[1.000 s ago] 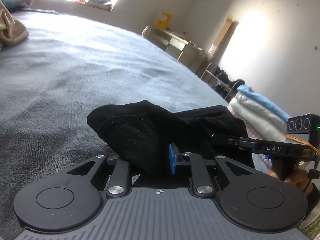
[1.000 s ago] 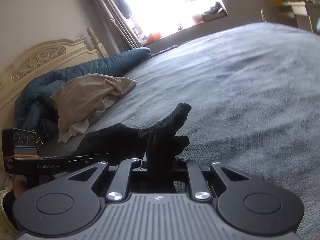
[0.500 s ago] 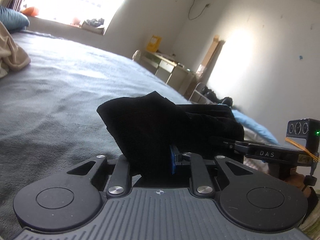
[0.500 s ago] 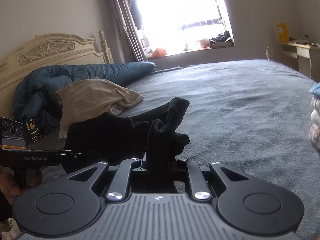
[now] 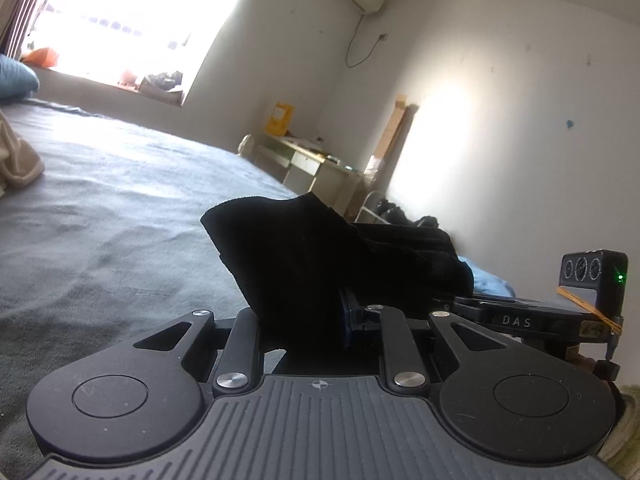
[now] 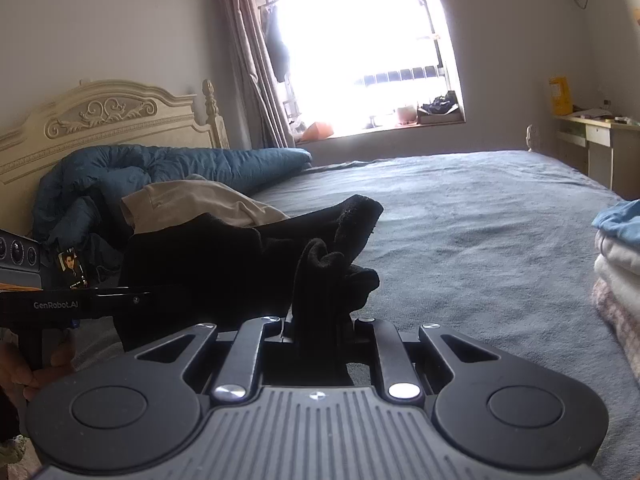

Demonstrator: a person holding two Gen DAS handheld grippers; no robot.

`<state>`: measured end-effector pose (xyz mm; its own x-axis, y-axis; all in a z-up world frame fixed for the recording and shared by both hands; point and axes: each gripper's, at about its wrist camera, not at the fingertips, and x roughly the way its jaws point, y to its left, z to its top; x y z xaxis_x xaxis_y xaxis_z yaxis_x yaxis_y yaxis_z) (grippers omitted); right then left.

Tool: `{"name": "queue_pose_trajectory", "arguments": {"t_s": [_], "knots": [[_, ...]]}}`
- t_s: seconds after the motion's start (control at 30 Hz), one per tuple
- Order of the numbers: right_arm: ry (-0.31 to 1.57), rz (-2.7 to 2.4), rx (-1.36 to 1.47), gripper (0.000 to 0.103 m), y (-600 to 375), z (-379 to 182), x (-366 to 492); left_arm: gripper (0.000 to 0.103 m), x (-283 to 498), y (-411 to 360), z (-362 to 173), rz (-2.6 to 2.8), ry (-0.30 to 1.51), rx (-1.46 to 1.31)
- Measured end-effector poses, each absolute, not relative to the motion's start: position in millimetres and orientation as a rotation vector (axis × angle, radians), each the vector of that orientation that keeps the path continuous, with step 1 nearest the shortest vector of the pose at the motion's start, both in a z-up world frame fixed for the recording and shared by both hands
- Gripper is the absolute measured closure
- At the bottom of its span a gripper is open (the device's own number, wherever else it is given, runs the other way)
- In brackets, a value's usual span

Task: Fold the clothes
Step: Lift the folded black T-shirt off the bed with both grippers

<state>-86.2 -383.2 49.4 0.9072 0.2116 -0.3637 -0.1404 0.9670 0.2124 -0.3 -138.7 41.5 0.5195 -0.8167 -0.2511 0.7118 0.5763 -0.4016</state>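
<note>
Left wrist view: left tongs [image 5: 316, 320] clamped narrow on a bunched edge of the black garment [image 5: 292, 256], which is held up above the grey bed [image 5: 120, 208]. The right tongs [image 5: 472, 304] come in from the side, gripping the same cloth further along. Right wrist view: right tongs [image 6: 320, 320] pinched narrow on a rolled fold of the black garment [image 6: 208, 264], which stretches across to the left tongs [image 6: 152, 300]; how much of it hangs below the two grips is hidden.

Step looks like lifting the piece clear to spread it. To do it well: keep both grips tight, draw the hands apart until the held edge is taut and level, and raise both at the same height so the cloth hangs flat, not twisted. Lay it on the open bed, clear of the beige clothes [image 6: 192, 204] and the folded stack [image 6: 620, 264]. Risk: the bunched grips may hold several layers, so the edge may not open out.
</note>
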Motion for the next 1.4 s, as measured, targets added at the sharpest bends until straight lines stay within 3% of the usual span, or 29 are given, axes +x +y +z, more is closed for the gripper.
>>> {"name": "queue_pose_trajectory", "arguments": {"t_s": [0.83,1.13,1.4], "knots": [[0.235,0.122,0.145,0.087,-389.1,84.6,-137.9,0.085,-32.5,-152.9,80.5,-1.046,0.32,-0.241],[0.091,-0.005,0.048,0.087,-424.5,116.5,-190.2,0.085,-30.3,-219.6,113.6,-1.219,0.29,-0.267],[-0.028,-0.215,-0.106,0.087,-472.5,182.2,-238.6,0.085,-33.4,-304.4,160.7,-1.431,0.201,-0.307]]}}
